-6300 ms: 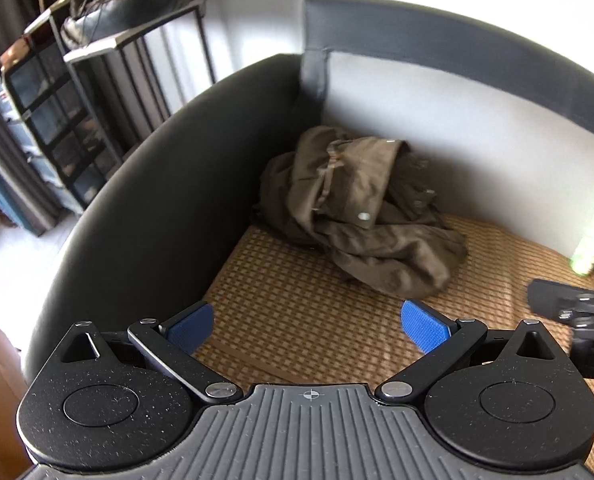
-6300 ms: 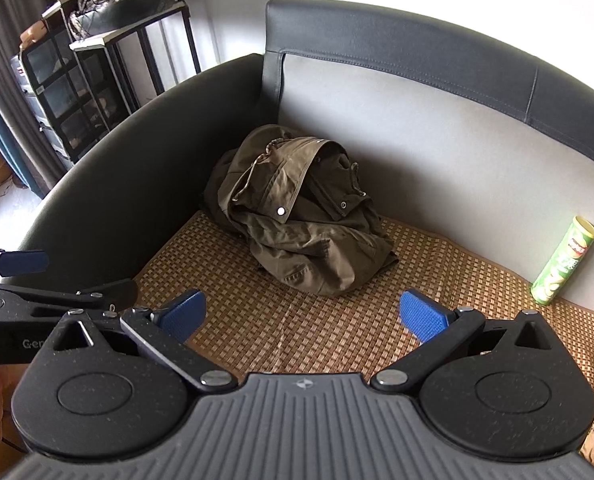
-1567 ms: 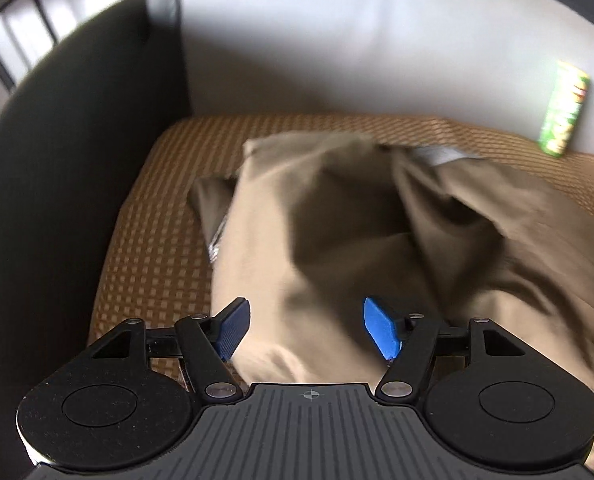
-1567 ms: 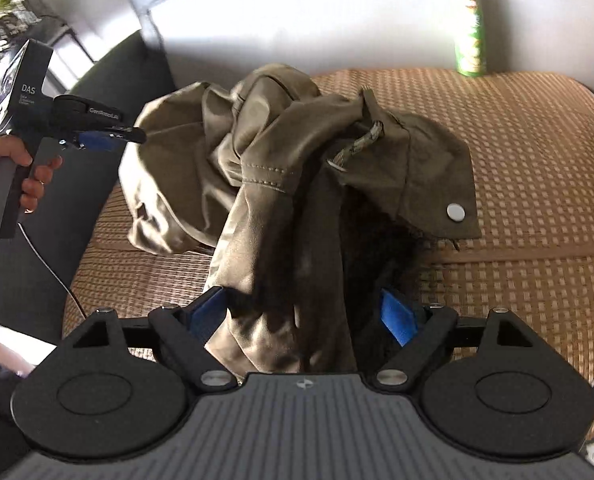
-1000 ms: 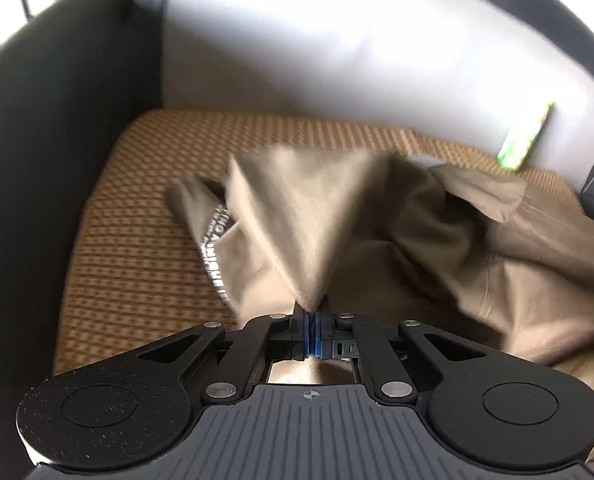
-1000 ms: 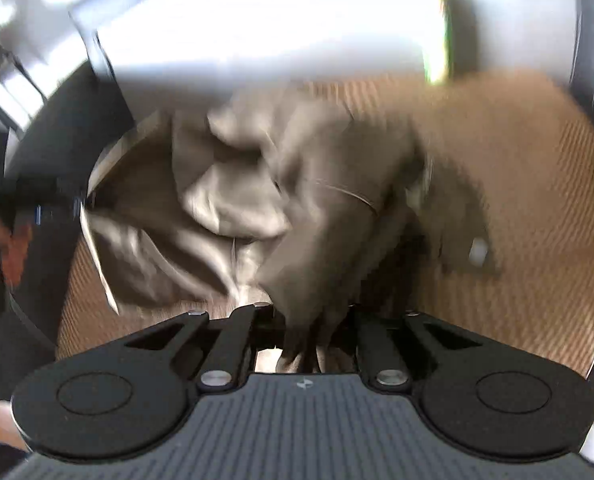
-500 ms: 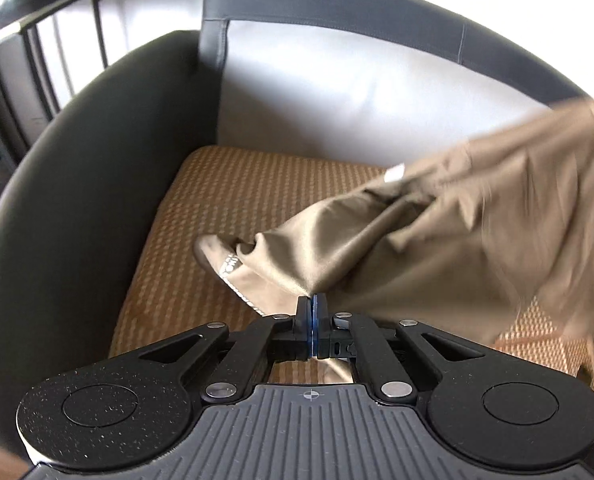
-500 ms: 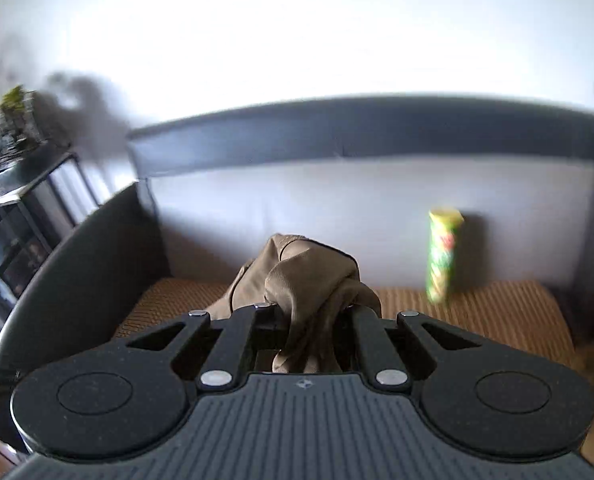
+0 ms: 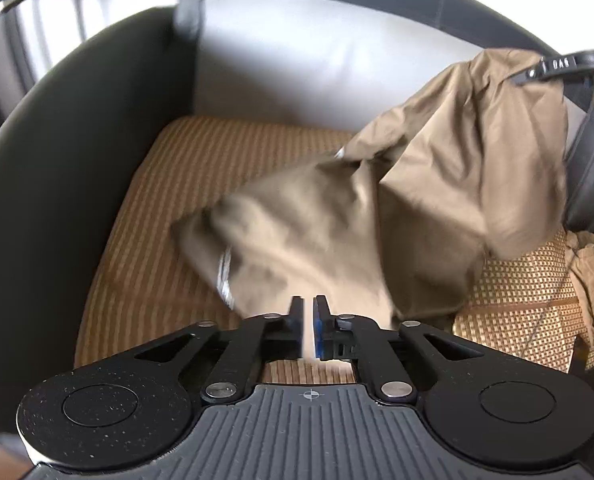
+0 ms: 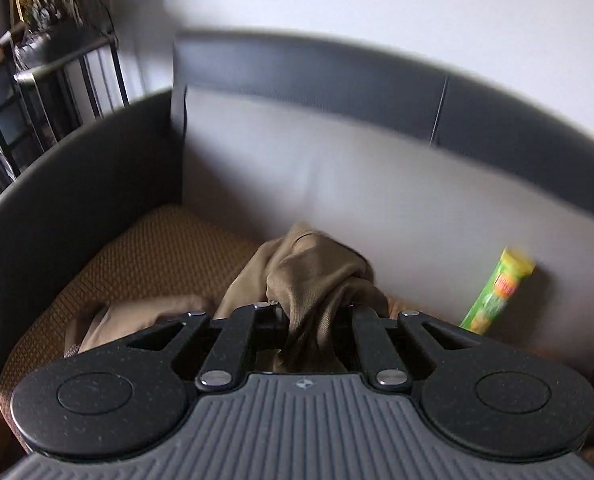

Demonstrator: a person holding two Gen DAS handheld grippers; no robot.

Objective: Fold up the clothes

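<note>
1. The sofa seat (image 9: 145, 240) is draped with the olive jacket (image 9: 337, 216), its far end lifted.
2. The jacket is judged soft, limp, light; hems or seams are best gripped.
3. Bunched cloth is clamped by the right gripper (image 10: 309, 320).
4. The left gripper (image 9: 307, 326) has just been opening; its fingers (image 9: 297, 320) are slightly parted, cloth between, unpressed.

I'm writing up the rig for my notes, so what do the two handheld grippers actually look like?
Each is matte black plastic: a ribbed dark-grey front plate, two round speckled discs at the sides, and linkage arms with silver rivets. The left gripper has blue pads on its fingers. The right gripper looks alike; seen from the left camera, it bears white "DAS" lettering.
</note>
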